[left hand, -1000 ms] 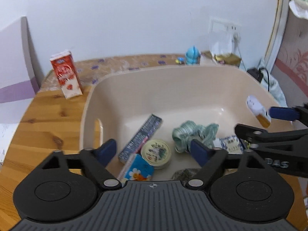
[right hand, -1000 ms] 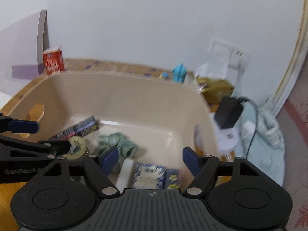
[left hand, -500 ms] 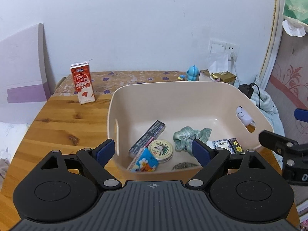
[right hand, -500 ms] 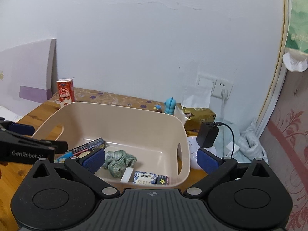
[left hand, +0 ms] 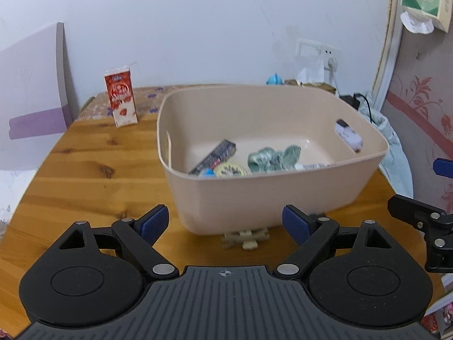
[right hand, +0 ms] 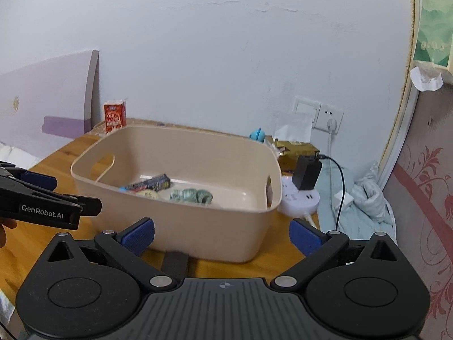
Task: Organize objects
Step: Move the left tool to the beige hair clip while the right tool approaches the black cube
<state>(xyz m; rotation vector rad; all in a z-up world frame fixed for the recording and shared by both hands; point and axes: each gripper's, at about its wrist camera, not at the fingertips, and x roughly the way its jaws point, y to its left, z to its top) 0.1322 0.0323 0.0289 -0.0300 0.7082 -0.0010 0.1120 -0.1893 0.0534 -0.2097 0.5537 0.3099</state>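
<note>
Sorting stage: most small things seem gathered already, judging by what lies in the bin.
Worktop point(left hand: 85, 175): wooden, carrying the bin ahead of both sets of fingers.
Bin point(left hand: 271, 195): beige, directly beyond the left fingers; probably the collection point, hence central.
Carton point(left hand: 121, 97): red, upright beyond and left of the left fingers, apart from the bin; likely not yet sorted.
Scrunchie point(left hand: 273, 155): green, inside the bin beside a dark flat box point(left hand: 213, 157) and a round tin point(left hand: 230, 170).
Clip-like piece point(left hand: 246, 238): between the left fingers, touching the bin's near base.
Left gripper point(left hand: 225, 223): fingers spread wide, holding nothing.
Right gripper point(right hand: 222, 236): fingers have just been opening, now fully apart, nothing between them.
</note>
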